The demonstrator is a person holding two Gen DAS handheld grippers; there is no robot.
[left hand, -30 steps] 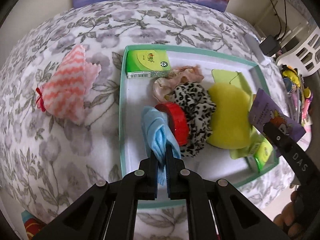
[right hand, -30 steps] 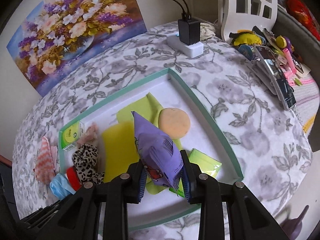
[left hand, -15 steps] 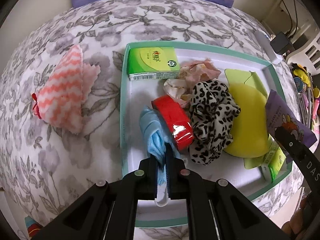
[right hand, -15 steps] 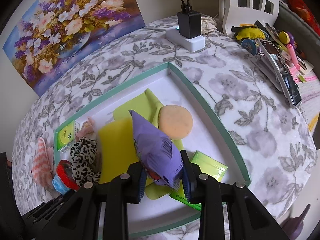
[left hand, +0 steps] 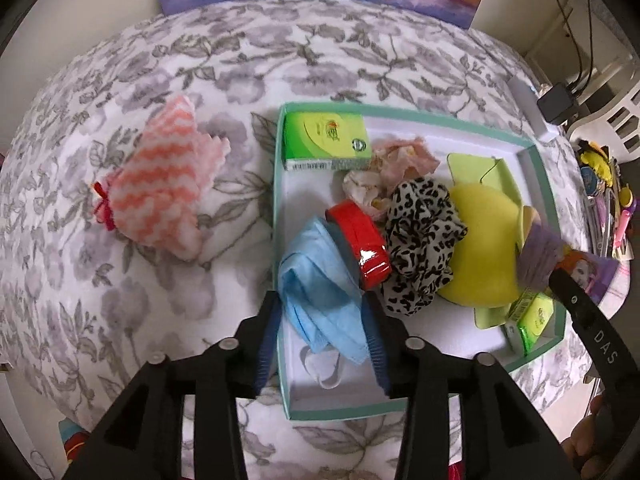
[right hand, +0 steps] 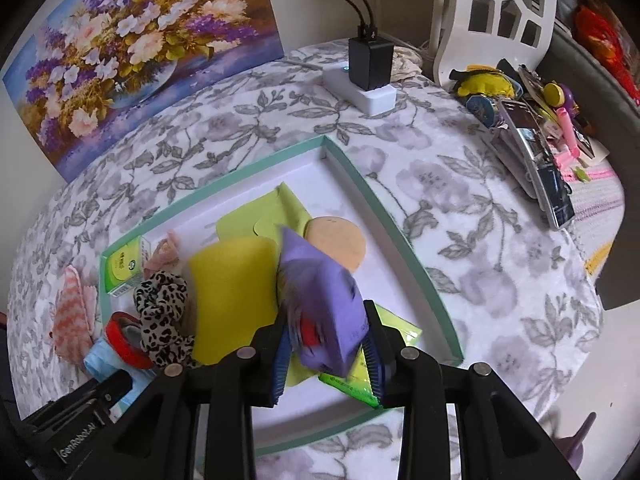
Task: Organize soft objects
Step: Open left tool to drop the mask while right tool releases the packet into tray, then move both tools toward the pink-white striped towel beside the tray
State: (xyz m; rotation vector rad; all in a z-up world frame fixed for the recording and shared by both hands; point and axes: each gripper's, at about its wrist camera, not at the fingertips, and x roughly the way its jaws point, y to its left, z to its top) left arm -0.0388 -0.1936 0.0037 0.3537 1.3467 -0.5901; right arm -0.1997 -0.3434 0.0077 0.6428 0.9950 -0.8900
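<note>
**Mask released into tray; pouch waiting**

Left gripper [left hand: 323, 328] jaws opening, blue face mask [left hand: 320, 284] lying loose between them at the teal tray's [left hand: 280, 360] near-left corner. Right gripper [right hand: 326, 354] clamps purple pouch [right hand: 320, 300] above the tray's near edge. Next: set pouch down; yellow sponge [right hand: 232, 288] and green tissue pack [right hand: 360, 380] crowd that spot. Striped cloth [left hand: 160, 188] lies outside the tray.

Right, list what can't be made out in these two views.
- Purple packet: print blurred in both views.
- Green pack: right wrist view, mostly hidden by the packet and right gripper; label unreadable.
- Blue mask: left wrist view, between the opening fingers of the left gripper; touching or not, unclear.
- Round orange pad: partly covered by the packet.
- Clutter at the table's edge: too small to identify.
</note>
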